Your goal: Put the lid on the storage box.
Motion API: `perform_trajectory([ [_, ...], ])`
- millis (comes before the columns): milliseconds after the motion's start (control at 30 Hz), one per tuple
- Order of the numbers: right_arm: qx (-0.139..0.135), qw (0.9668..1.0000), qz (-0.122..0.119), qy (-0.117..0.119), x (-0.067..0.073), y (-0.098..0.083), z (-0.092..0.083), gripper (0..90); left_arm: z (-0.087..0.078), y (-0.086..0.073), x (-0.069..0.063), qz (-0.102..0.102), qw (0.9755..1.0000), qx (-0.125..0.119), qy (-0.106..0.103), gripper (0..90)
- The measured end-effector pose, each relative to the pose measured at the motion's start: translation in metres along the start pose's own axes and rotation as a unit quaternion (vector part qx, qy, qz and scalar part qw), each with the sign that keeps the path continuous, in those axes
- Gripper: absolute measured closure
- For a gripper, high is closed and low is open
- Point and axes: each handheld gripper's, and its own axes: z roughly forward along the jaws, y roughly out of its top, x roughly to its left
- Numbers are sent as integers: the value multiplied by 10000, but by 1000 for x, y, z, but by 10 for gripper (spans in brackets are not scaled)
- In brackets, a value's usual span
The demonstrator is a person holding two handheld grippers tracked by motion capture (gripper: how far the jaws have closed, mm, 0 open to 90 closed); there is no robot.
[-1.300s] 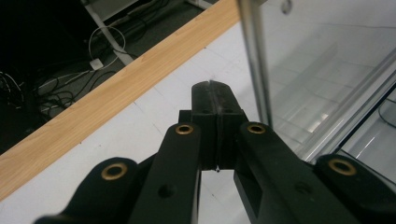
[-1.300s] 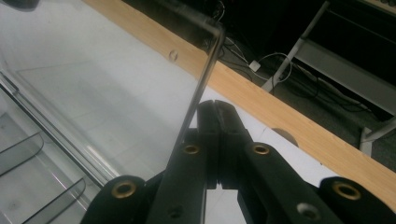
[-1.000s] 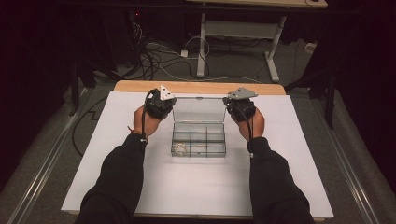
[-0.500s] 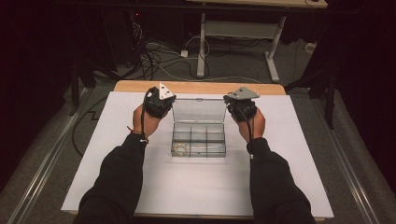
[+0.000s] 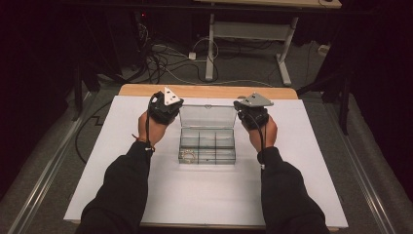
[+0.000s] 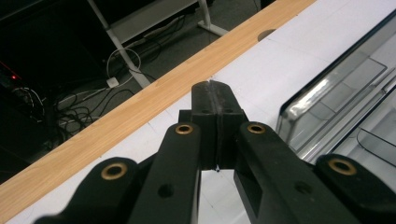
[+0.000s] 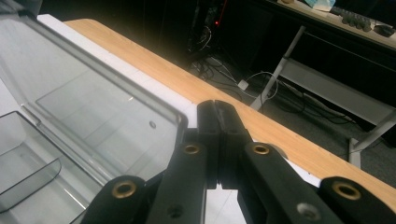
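Observation:
A clear plastic compartment box (image 5: 207, 146) stands open in the middle of the white sheet (image 5: 204, 195), its lid (image 5: 208, 116) raised at the back. Small metallic bits (image 5: 187, 155) lie in its front left compartment. My left gripper (image 5: 167, 109) is held just left of the lid, its jaws shut with nothing between them (image 6: 216, 93); the lid's edge (image 6: 327, 93) lies to its right, apart from the jaws. My right gripper (image 5: 250, 113) is held just right of the lid, also shut and empty (image 7: 217, 109), close beside the lid's corner (image 7: 84, 93).
The sheet covers a wooden table whose bare far edge (image 5: 209, 90) runs behind both grippers. Beyond it are floor cables (image 5: 165, 63) and a white desk frame (image 5: 248, 34). The person's black sleeves (image 5: 122, 195) come in from the bottom.

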Motion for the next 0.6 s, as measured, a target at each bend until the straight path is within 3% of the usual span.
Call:
perform_trajectory([
  [600, -154, 9998, 80, -9, 8, -8, -11, 900, -7, -9, -7, -62, 9999, -149, -5, 871],
])
